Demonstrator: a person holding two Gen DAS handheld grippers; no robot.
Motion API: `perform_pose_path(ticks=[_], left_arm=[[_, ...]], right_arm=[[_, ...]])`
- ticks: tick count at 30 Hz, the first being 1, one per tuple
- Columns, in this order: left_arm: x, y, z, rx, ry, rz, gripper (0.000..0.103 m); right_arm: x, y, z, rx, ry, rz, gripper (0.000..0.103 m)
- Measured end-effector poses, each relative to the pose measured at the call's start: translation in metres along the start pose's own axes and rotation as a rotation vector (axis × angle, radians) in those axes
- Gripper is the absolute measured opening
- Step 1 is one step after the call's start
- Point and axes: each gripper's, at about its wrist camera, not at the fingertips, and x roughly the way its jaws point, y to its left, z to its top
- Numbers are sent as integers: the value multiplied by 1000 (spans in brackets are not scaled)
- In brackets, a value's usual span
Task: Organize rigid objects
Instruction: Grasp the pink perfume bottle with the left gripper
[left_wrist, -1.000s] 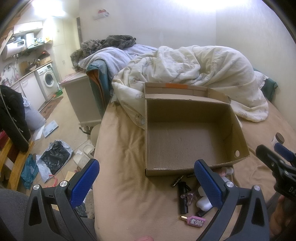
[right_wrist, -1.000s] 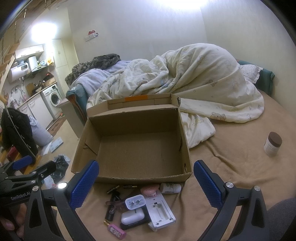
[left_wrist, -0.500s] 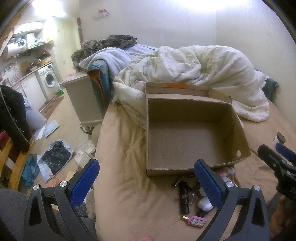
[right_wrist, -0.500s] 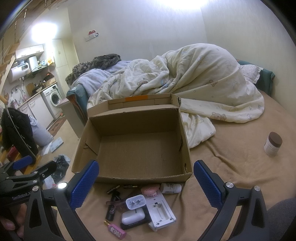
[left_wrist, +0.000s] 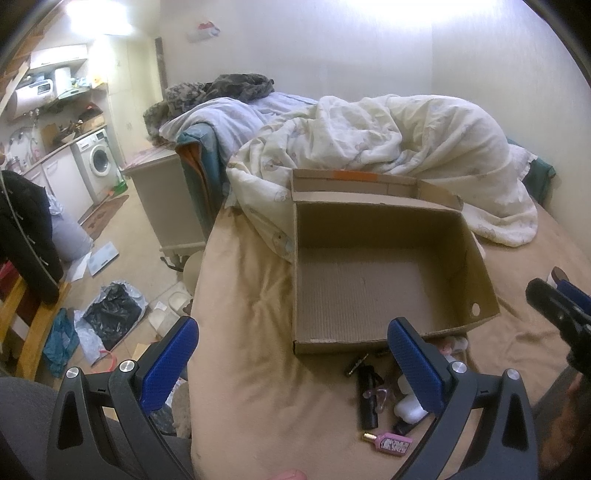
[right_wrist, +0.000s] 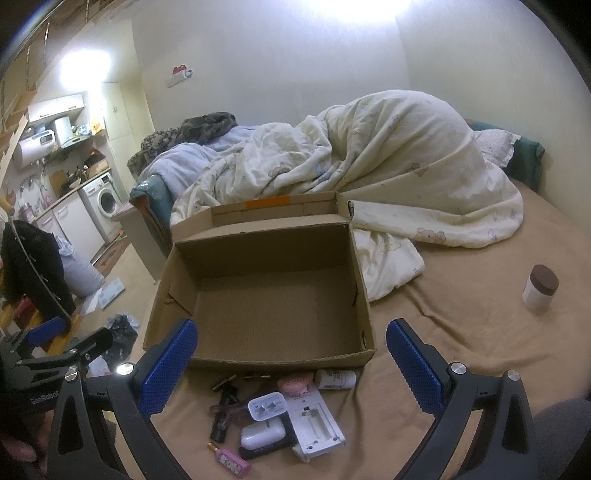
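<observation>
Right wrist: pink bottle (right_wrist: 229, 459) flat, cap toward upper-left; left tongs (left_wrist: 291, 360), right tongs (right_wrist: 290, 363) both apart.

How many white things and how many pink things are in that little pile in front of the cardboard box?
White: 4 (charger plug, earbud case, flat device, small bottle)
Pink: 2 (perfume bottle, round piece)
Total: 6, leaving out a clear tinted piece that is hard to call.
</observation>
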Motion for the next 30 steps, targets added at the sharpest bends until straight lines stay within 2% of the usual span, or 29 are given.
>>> perform_pose_path(ticks=[4, 7, 11, 16, 19, 20, 22, 23, 26, 30], left_arm=[[2, 2, 2, -5, 32, -23, 102], [9, 3, 2, -14, 64, -29, 102], [24, 6, -1, -26, 129, -7, 102], [50, 6, -13, -8, 256, 7, 102], [71, -6, -27, 47, 372, -11, 102], [81, -14, -34, 74, 432, -45, 102], [91, -27, -47, 115, 504, -93, 102], [97, -40, -58, 169, 560, -124, 102], [112, -69, -79, 267, 684, -231, 94], [126, -94, -95, 351, 701, -227, 79]], right_arm=[[-4, -7, 11, 25, 28, 44, 103], [3, -12, 21, 24, 94, 86, 103], [20, -23, 23, 7, 139, 60, 103], [48, -45, 4, 129, 246, 73, 103], [58, -50, -4, 162, 302, 70, 103], [59, -49, -5, 154, 309, 66, 103], [61, -47, -7, 134, 324, 48, 103], [63, -47, -8, 127, 335, 40, 103], [68, -50, -12, 139, 375, 35, 103], [74, -59, -13, 182, 400, 41, 103]])
